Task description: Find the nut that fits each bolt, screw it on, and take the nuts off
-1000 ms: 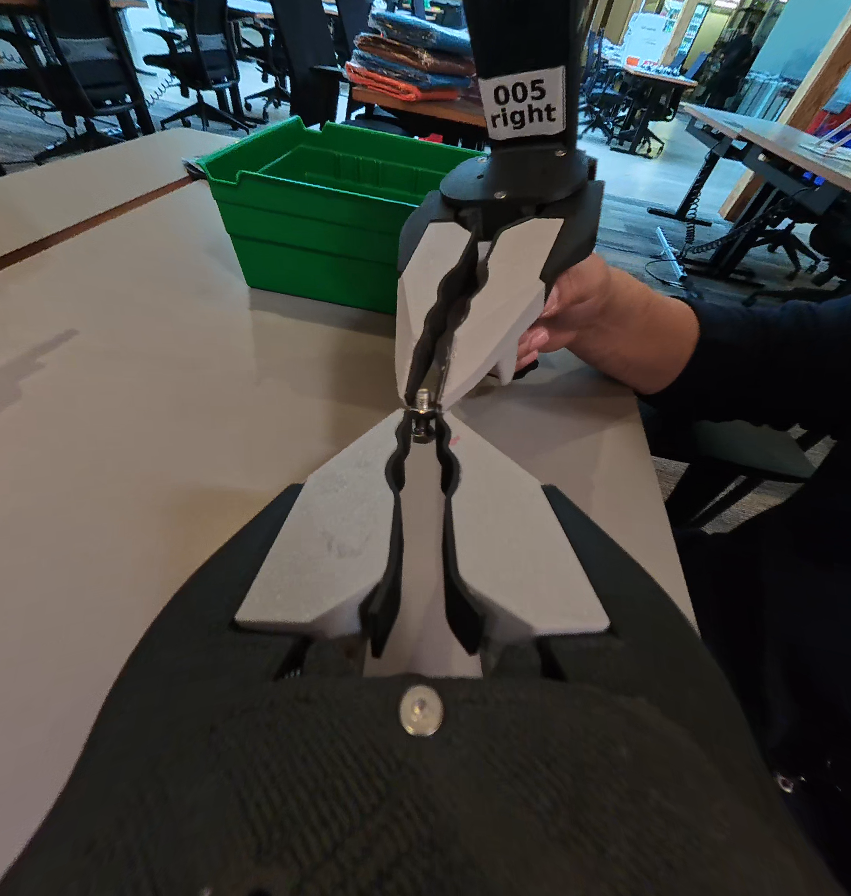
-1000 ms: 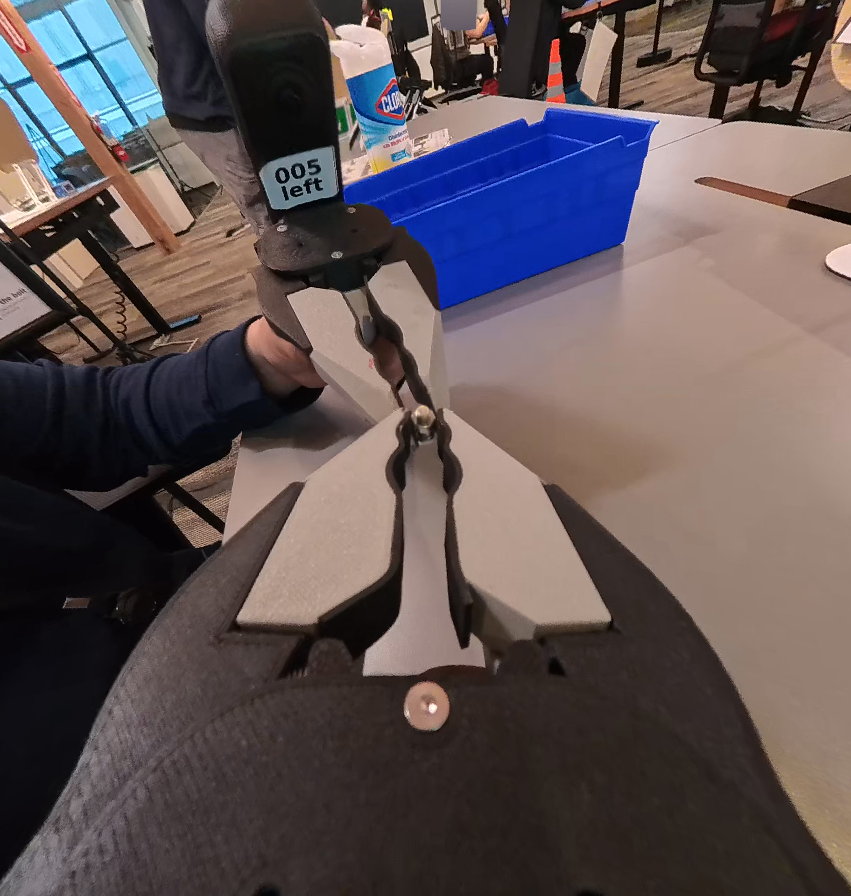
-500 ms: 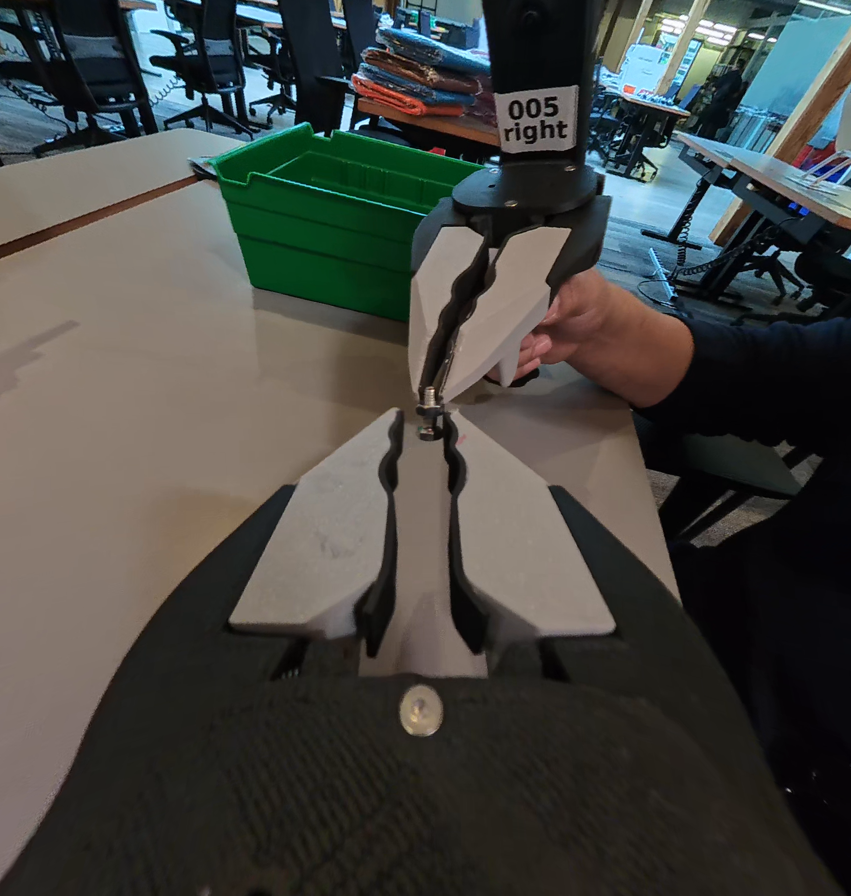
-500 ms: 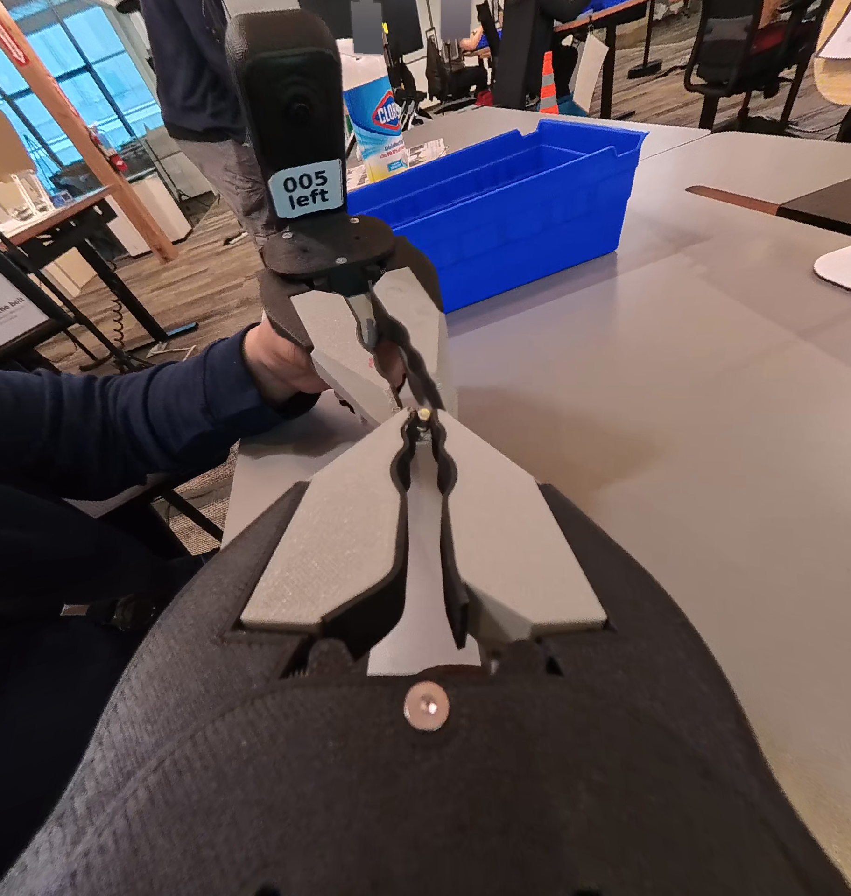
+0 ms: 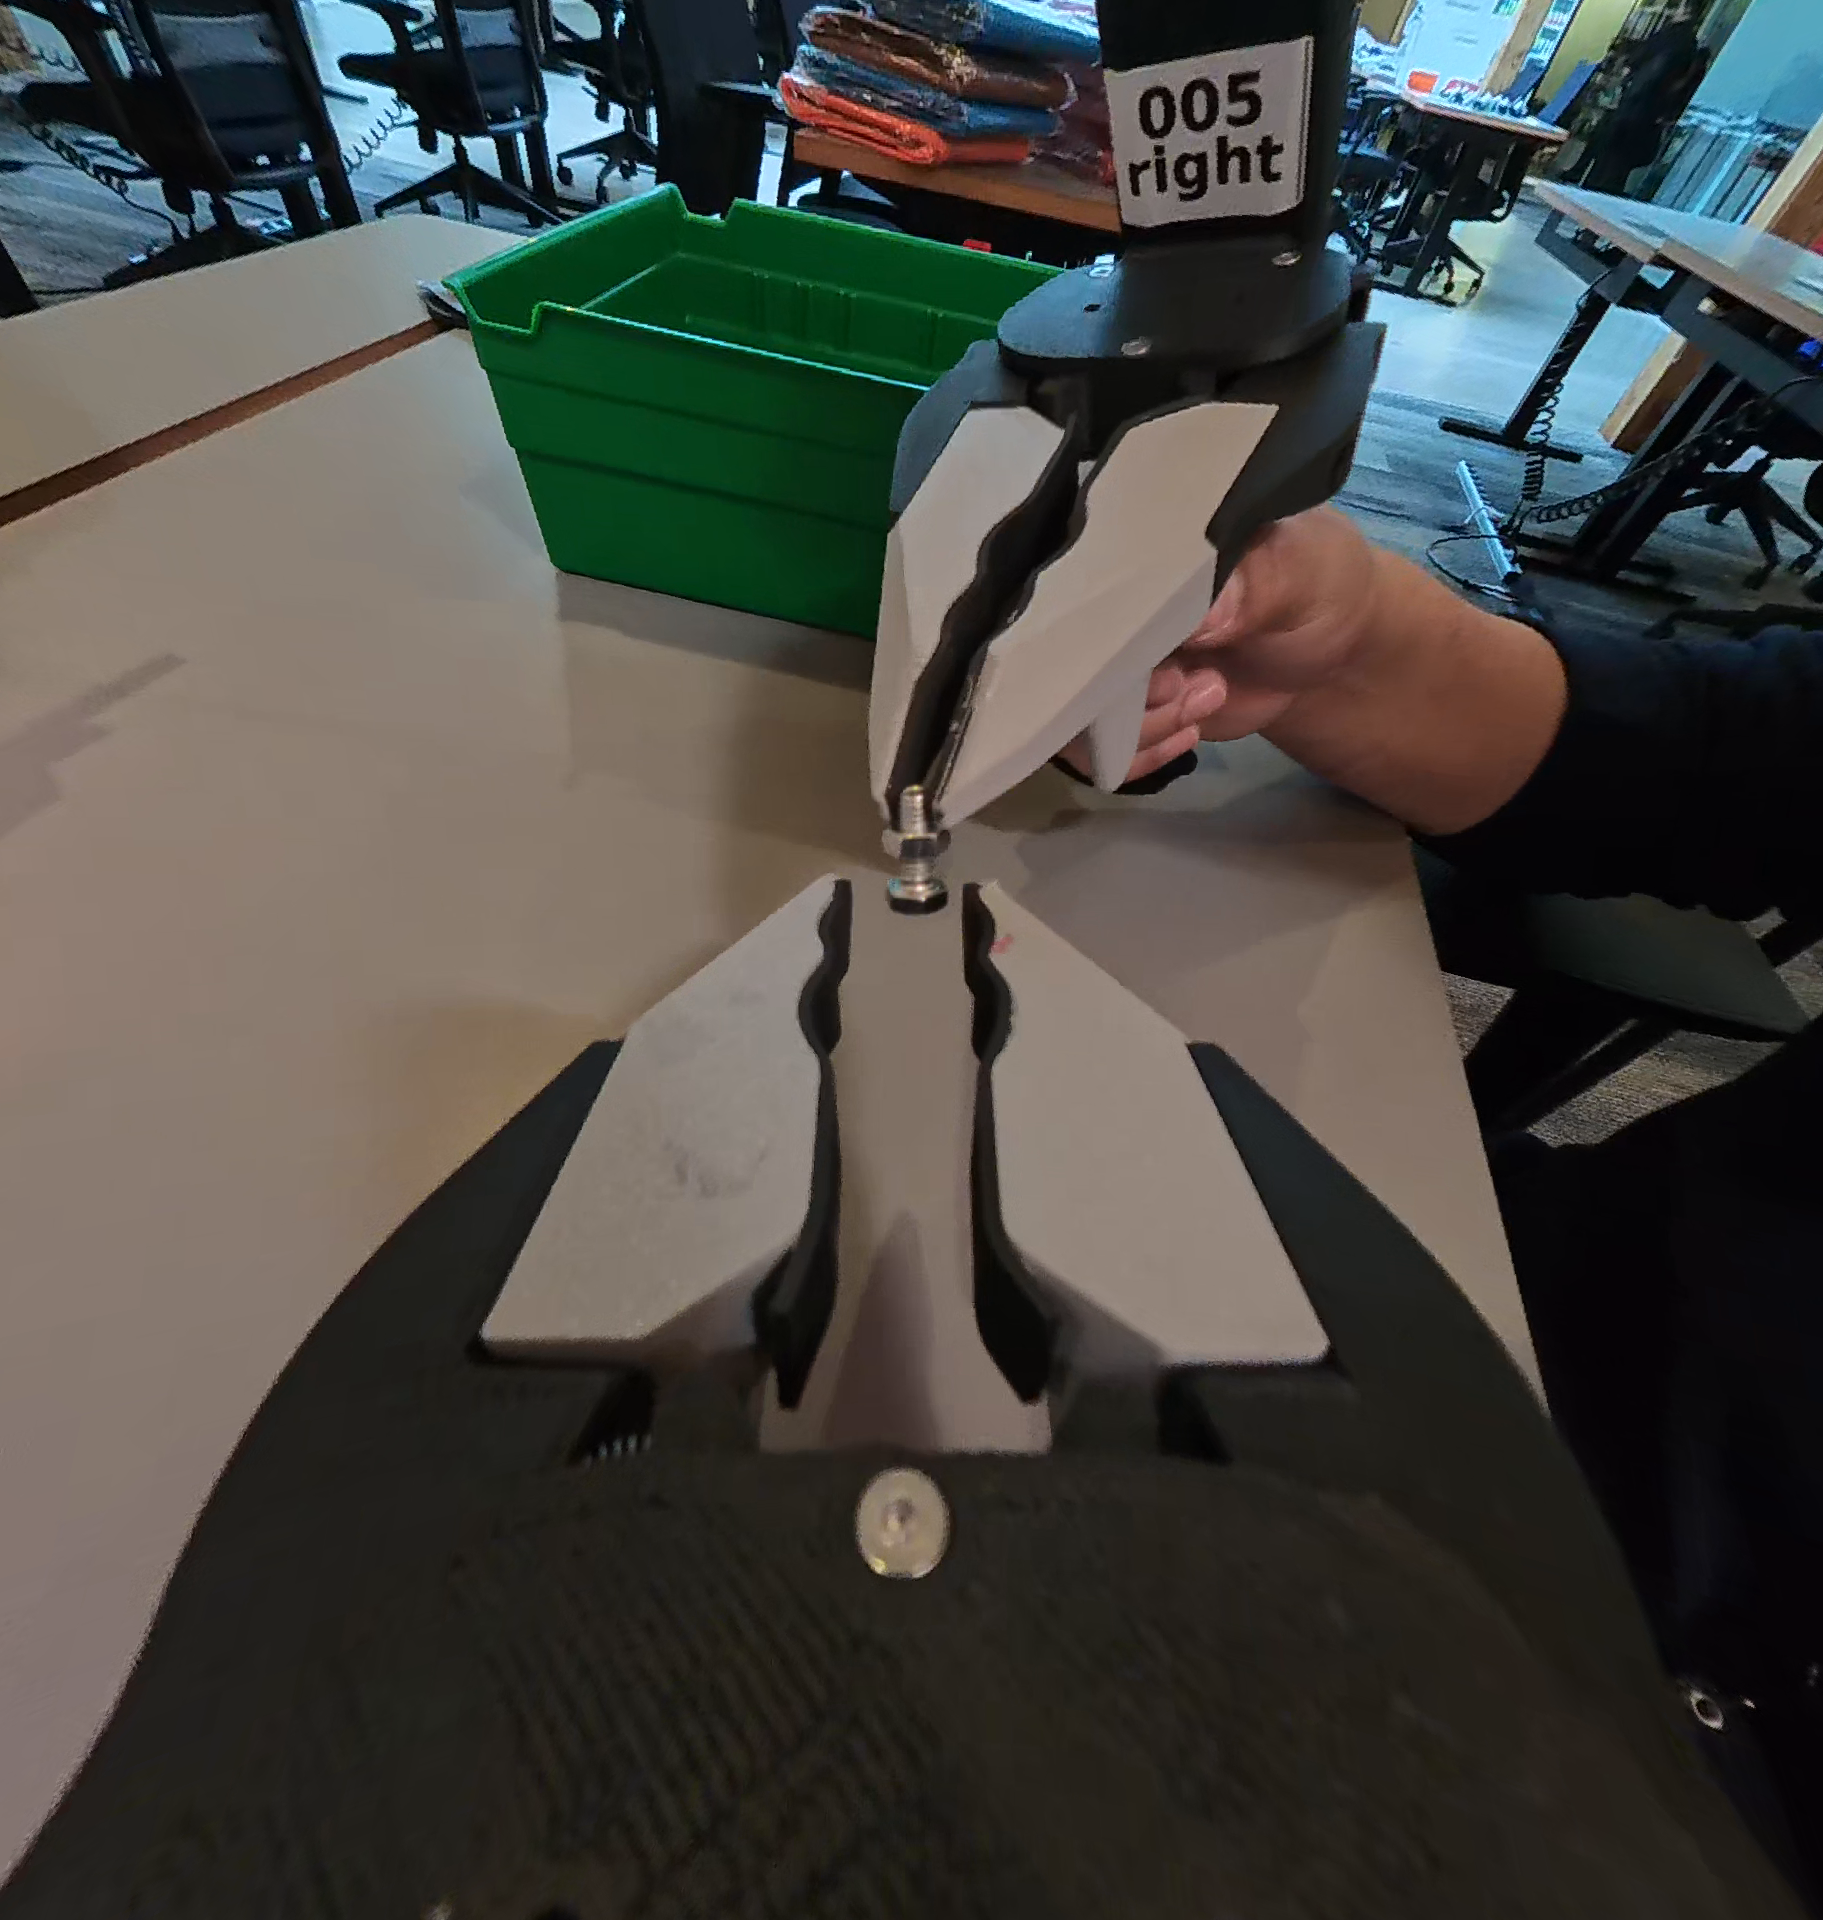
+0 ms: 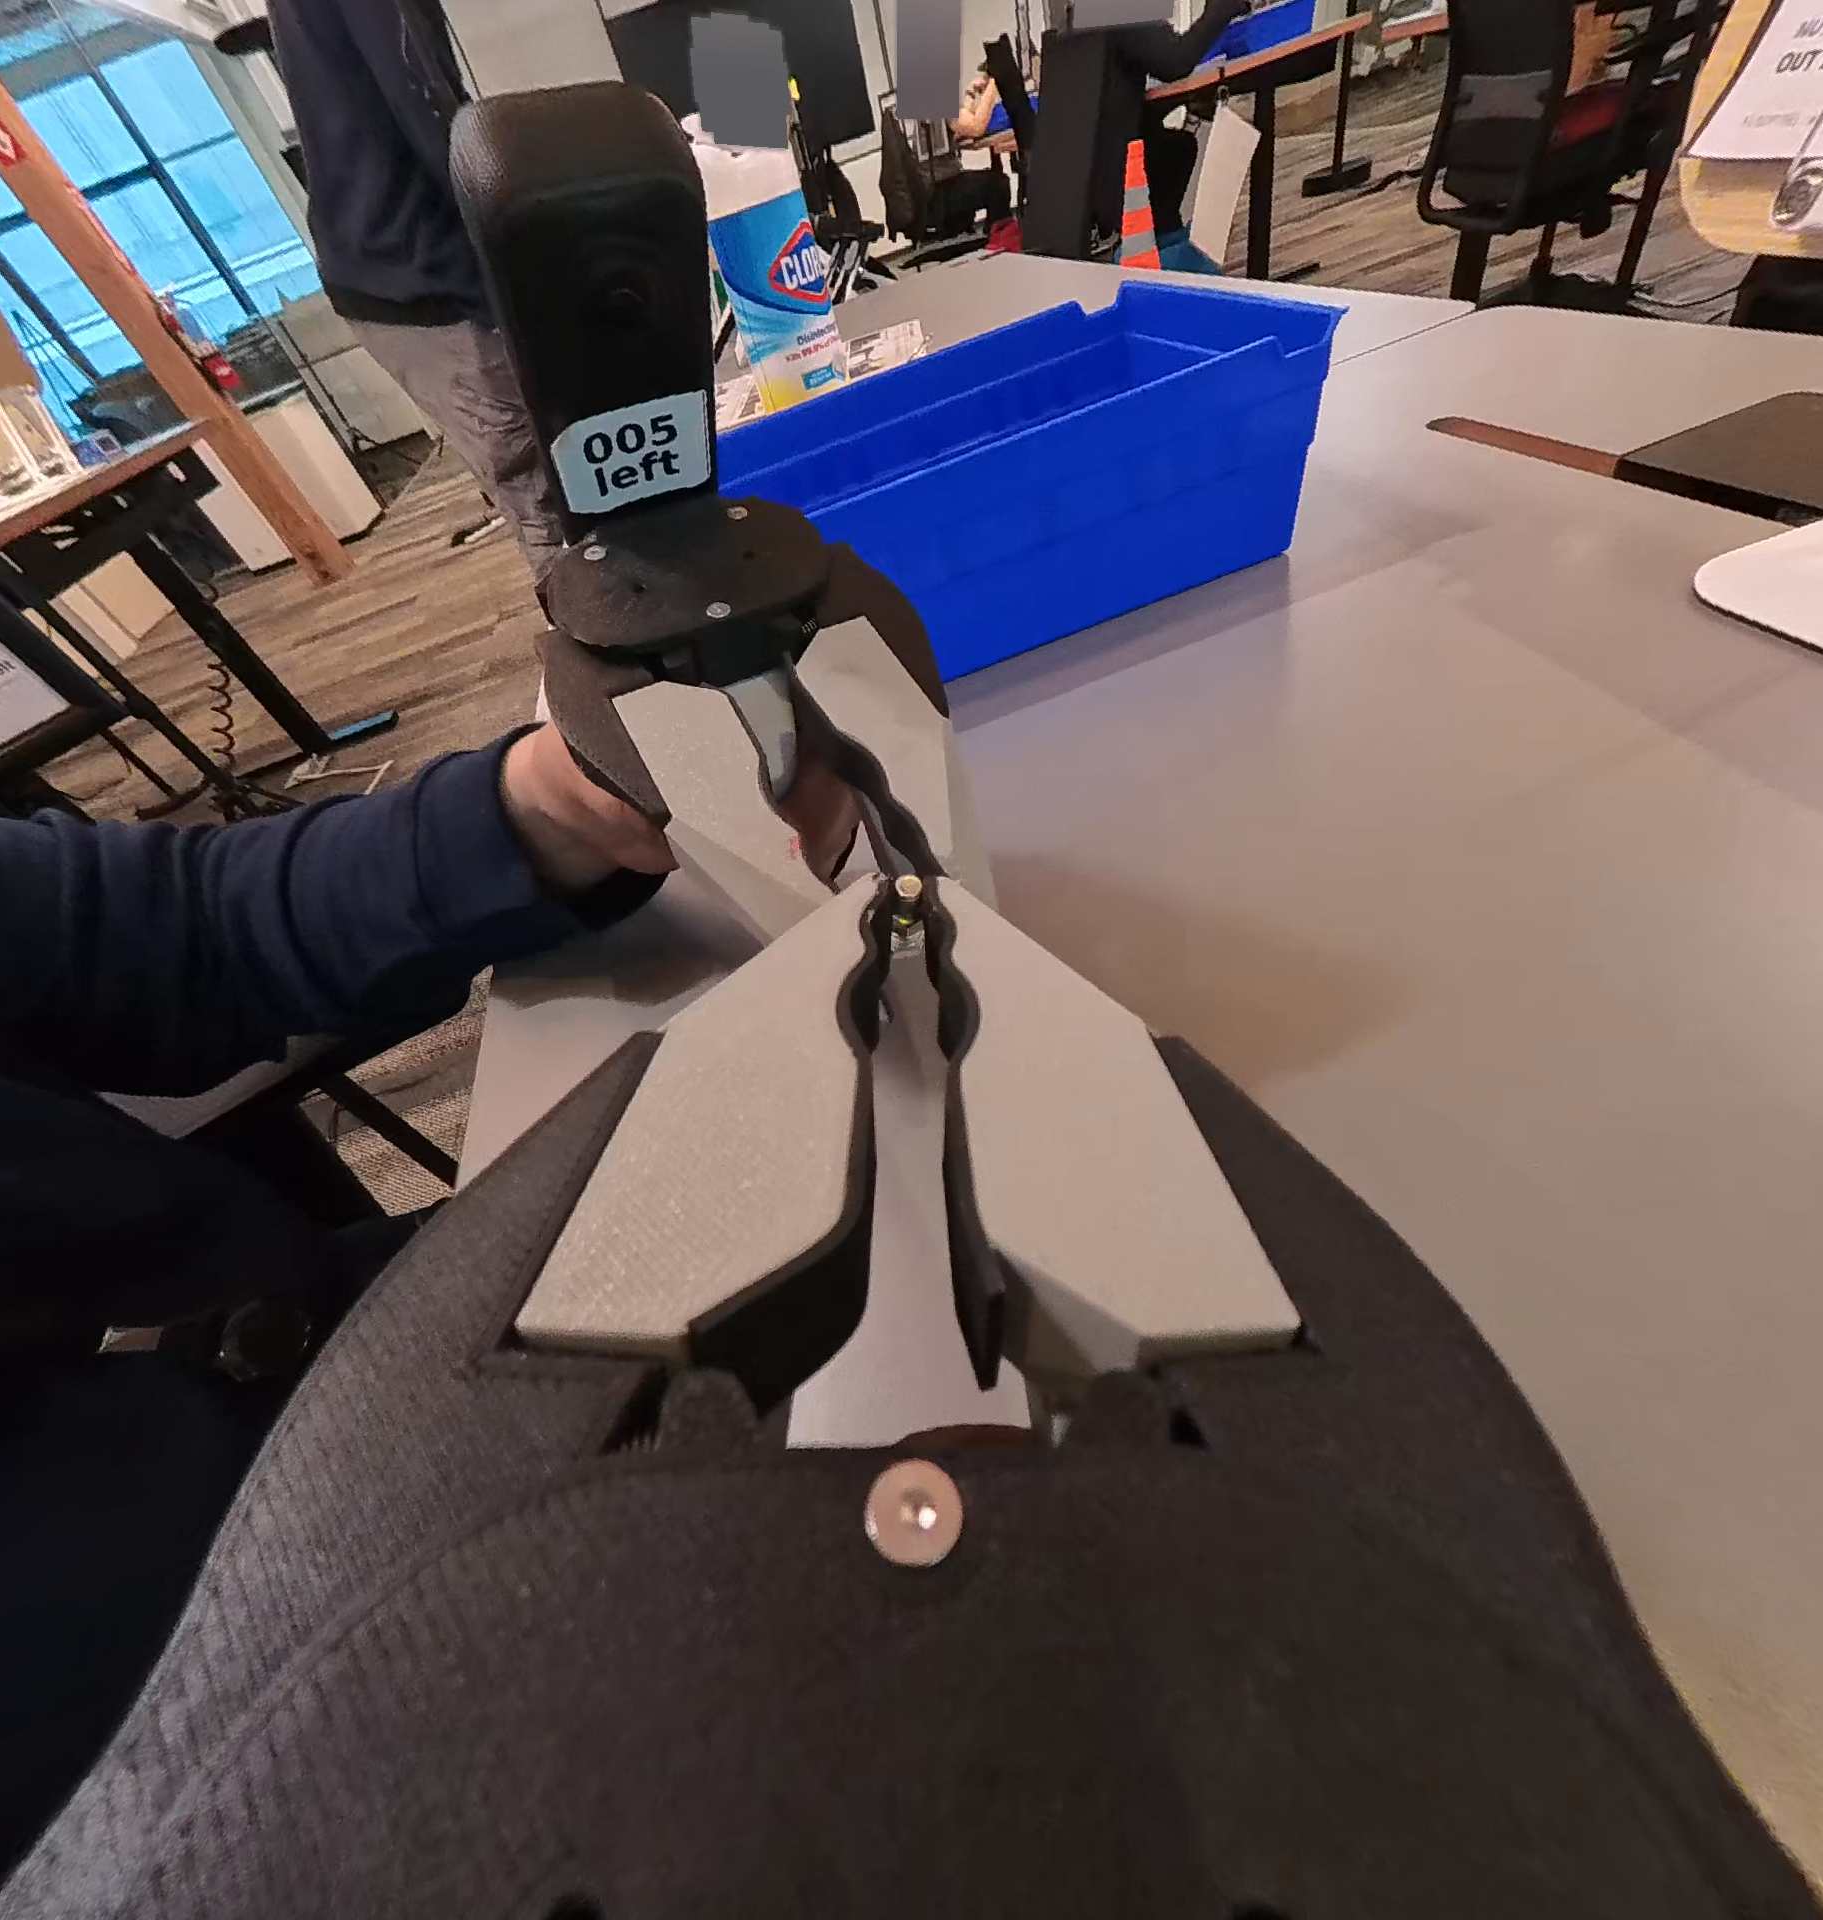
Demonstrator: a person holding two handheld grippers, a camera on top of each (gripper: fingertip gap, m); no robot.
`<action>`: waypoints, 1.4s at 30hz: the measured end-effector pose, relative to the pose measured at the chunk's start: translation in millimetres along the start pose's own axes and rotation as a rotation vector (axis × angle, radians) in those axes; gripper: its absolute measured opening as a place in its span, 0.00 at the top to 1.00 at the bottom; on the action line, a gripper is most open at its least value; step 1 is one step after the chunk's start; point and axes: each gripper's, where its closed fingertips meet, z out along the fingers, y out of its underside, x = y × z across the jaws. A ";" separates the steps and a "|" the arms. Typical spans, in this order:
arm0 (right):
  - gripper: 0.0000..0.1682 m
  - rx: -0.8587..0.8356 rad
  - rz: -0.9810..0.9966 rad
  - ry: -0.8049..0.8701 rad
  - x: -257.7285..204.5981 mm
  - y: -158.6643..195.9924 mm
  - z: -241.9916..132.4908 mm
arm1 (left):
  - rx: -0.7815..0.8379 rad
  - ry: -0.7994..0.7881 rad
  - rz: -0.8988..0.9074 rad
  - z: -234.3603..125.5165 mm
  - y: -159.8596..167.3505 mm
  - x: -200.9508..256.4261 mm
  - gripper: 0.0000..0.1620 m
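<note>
Just beyond the spread fingertips of the left gripper (image 5: pixel 905 891), the bolt (image 5: pixel 913 844) hung upright above the table (image 5: pixel 263 831). Its upper end was pinched by the right gripper (image 5: pixel 915 805), leaving the nut (image 5: pixel 915 834) and head below, nearer the left.

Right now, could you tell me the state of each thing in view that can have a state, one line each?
left gripper: open, fingers apart, holding nothing.
right gripper: shut on the bolt, pointing down.
bolt: upright, held above the table, a nut threaded on it.
nut: on the bolt, just below the right fingers.
green bin: open-topped, on the table, contents hidden.
blue bin: open-topped, on the table, contents hidden.
</note>
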 end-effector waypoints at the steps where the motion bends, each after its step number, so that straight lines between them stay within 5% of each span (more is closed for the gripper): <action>1: 0.99 -0.004 0.000 0.005 0.5 0.7 0.5 | 0.001 0.001 0.001 0.2 -0.1 0.5 0.89; 10: 0.99 0.018 -0.004 0.010 0.2 -2.2 1.1 | 0.006 -0.022 0.025 -1.4 -2.9 0.6 0.95; 14: 0.88 0.050 0.022 -0.024 -4.4 -7.3 1.2 | 0.033 -0.028 0.038 -2.1 -7.7 1.5 0.95; 21: 0.98 0.018 -0.028 0.094 13.4 -3.5 -4.5 | 0.082 -0.065 0.056 -10.5 -17.6 -2.8 0.95; 28: 0.90 0.042 -0.028 0.019 -1.8 -7.2 0.9 | 0.095 -0.041 0.034 -10.7 -19.0 -0.8 0.95; 42: 0.91 0.029 -0.063 0.092 6.9 -6.3 0.0 | 0.067 -0.072 0.067 -8.8 -15.2 -2.5 0.95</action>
